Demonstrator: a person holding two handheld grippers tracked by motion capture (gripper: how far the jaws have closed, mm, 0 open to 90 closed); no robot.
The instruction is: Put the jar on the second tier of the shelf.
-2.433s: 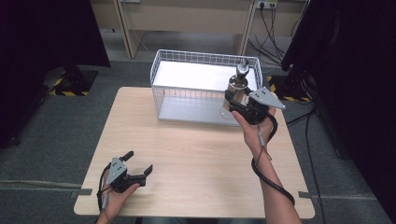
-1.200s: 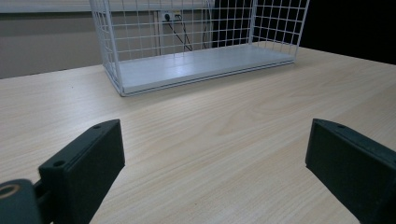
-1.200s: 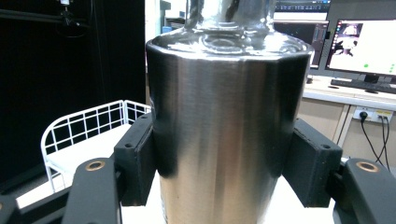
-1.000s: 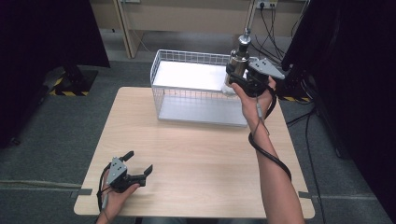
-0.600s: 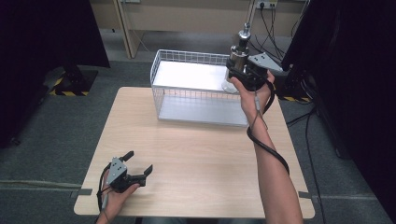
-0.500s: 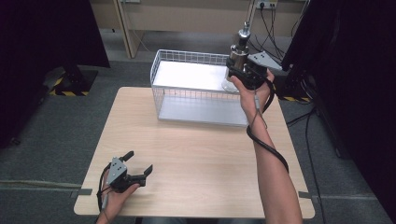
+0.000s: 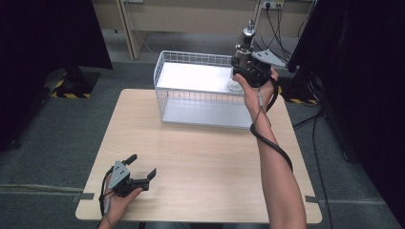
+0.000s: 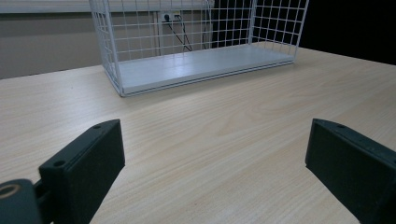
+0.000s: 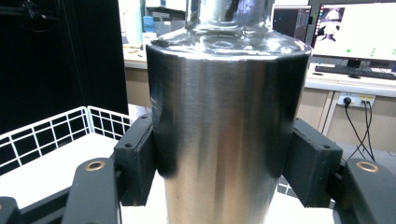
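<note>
A shiny steel bottle (image 9: 228, 116) with a clear narrow neck stands upright between the two black jaws of my right gripper (image 9: 219, 158), which is shut on its body. From the high view, that gripper (image 7: 248, 67) holds the bottle (image 7: 245, 45) above the right end of the white wire basket (image 7: 165, 71). Whether the bottle's base rests on the basket floor I cannot tell. My left gripper (image 7: 138, 168) lies low over the table's front left, jaws wide open with nothing between them. Its own view has the basket (image 8: 116, 74) ahead across bare wood.
The light wooden table (image 7: 200, 157) carries the basket at its far edge. Beyond the table are a wall with sockets and cables (image 7: 279, 19), dark screens on both sides, and grey floor. Monitors (image 9: 355, 28) and a desk stand behind the bottle.
My right gripper has carried the bottle up and away from the table's right side to above the basket's right end. The left gripper has stayed still and open.
</note>
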